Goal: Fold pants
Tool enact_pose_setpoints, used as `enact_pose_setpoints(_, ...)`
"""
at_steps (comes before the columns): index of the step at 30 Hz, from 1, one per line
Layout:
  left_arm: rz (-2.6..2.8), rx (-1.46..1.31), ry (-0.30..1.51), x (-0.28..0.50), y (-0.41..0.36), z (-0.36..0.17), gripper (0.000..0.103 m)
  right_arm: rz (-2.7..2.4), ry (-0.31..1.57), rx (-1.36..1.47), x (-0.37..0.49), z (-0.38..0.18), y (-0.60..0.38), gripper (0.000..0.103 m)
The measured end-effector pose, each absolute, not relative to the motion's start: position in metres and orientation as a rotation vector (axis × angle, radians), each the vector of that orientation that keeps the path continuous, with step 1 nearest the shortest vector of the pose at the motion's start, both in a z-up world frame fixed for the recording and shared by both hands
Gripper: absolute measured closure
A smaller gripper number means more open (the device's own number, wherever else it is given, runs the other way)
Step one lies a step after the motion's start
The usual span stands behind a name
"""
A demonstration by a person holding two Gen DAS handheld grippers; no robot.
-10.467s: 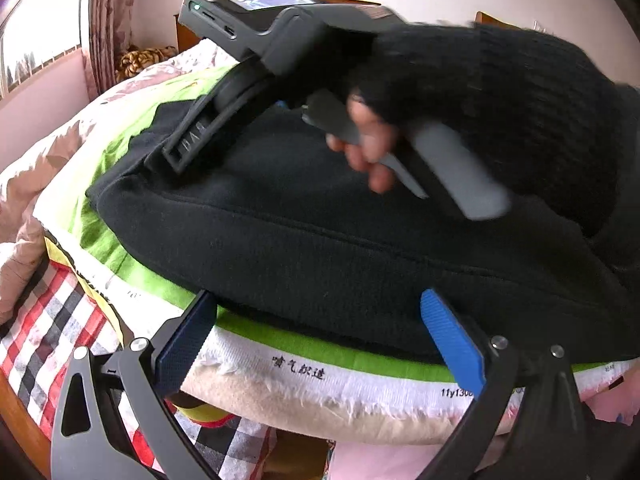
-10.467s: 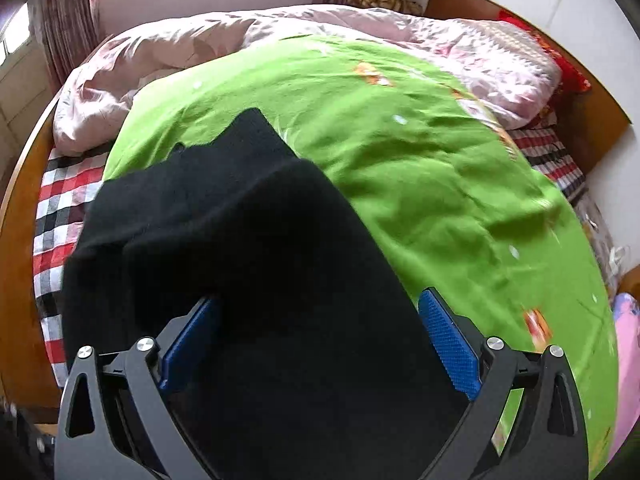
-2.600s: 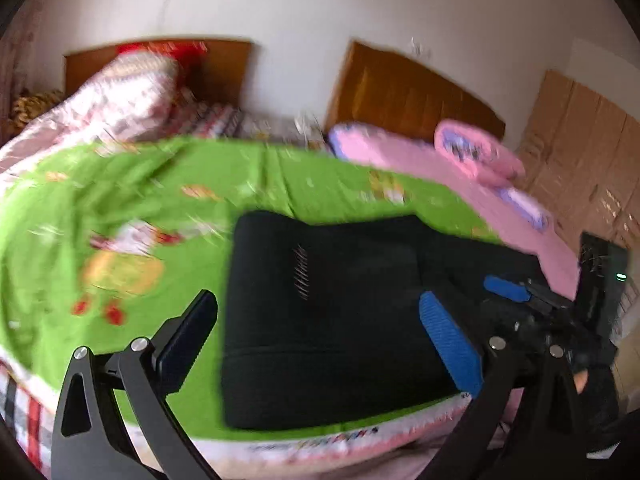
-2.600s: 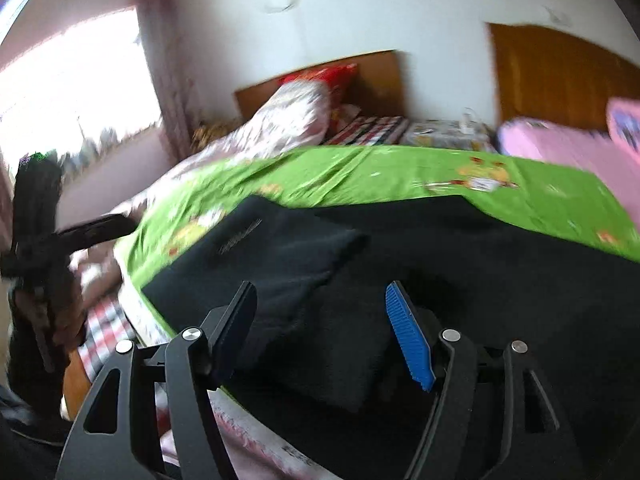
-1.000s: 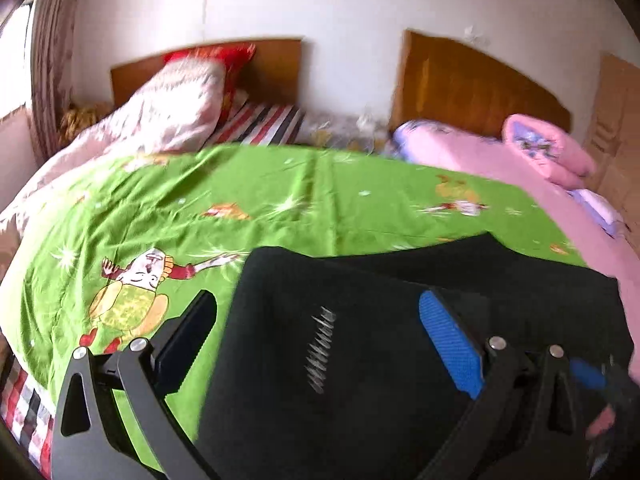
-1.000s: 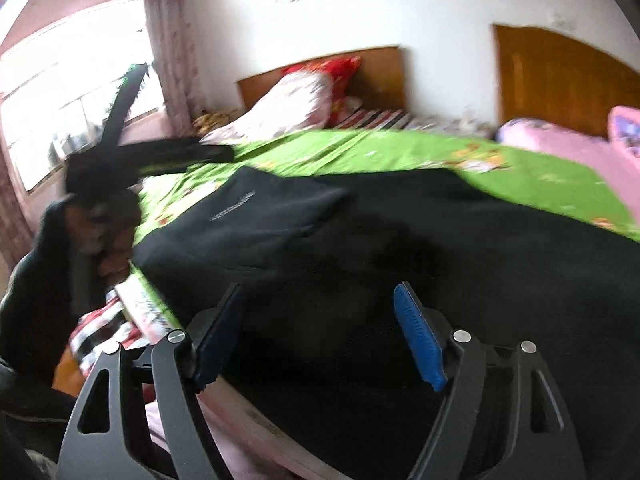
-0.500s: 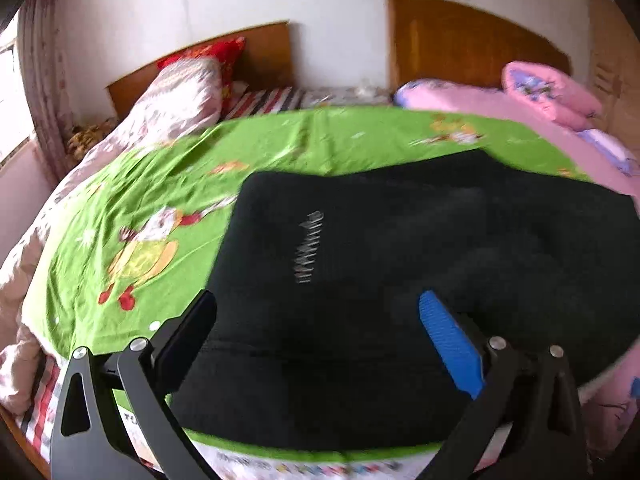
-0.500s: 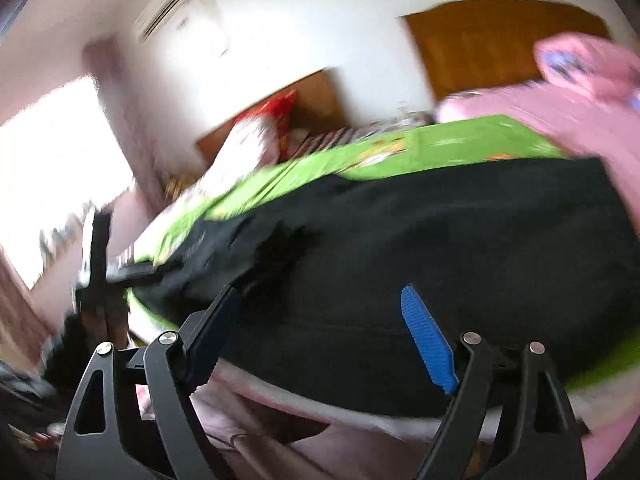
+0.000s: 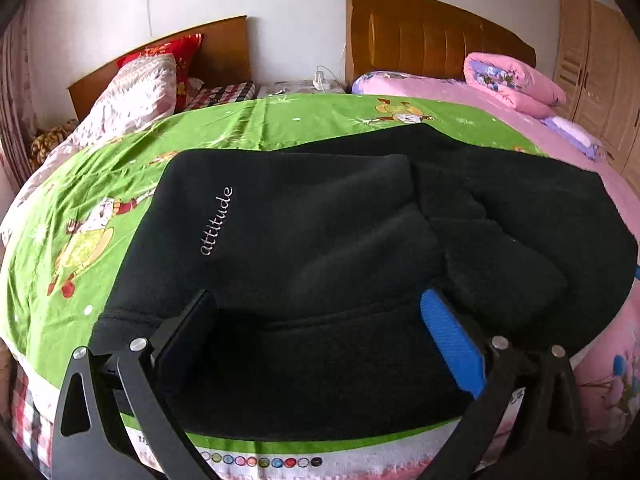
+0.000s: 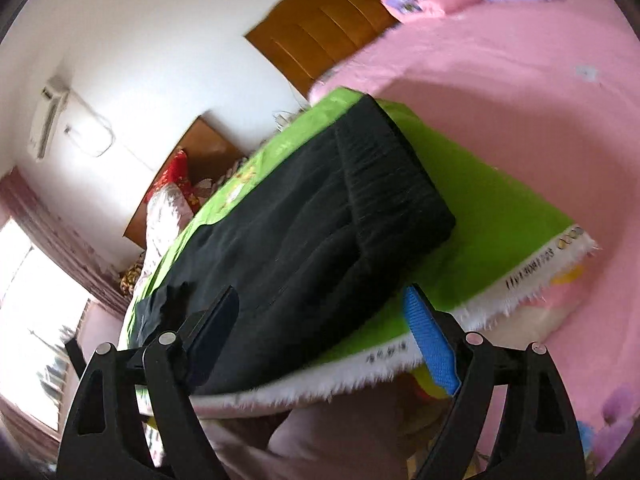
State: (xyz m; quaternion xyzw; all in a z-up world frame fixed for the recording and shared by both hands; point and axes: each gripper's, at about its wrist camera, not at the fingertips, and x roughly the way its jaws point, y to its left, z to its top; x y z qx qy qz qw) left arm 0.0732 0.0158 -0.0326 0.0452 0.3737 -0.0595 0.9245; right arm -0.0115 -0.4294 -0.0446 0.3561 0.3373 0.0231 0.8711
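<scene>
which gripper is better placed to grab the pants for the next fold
Probably the left gripper: its open jaws straddle the near edge of the pants, level and close. The right gripper is also open, but tilted, blurred and off the pants' end.

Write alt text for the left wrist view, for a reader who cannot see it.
Black pants with the white word "attitude" lie partly folded on a green cartoon-print sheet covering a bed. The open left claw frames their near edge, holding nothing. Behind are wooden headboards and pink bedding.

The pants read "attitude"; sheet print possibly "11y1308153".
</scene>
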Motion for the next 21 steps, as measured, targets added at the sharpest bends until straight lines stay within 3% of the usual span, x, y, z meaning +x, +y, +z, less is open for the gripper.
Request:
enact_pose_setpoints(6,-0.124,0.089,0.753,0.075,0.018,-0.037,0.001,0.112,0.627,0.982,-0.001,-0.058,-0.456,0.012)
enact_pose_setpoints(9,-0.126,0.090,0.754,0.074,0.018,-0.037,0.001,0.051,0.526,1.078,-0.009,-0.064,-0.476,0.019)
enact_pose_setpoints(15,-0.125,0.088,0.745,0.074,0.019,-0.038,0.001,0.233,0.733,0.924,0.018,-0.057,-0.452,0.018)
enact_pose_setpoints(21,-0.126,0.094,0.753,0.075,0.019,-0.038,0.001,0.107,0.700,0.869,0.032,-0.050,-0.444,0.021)
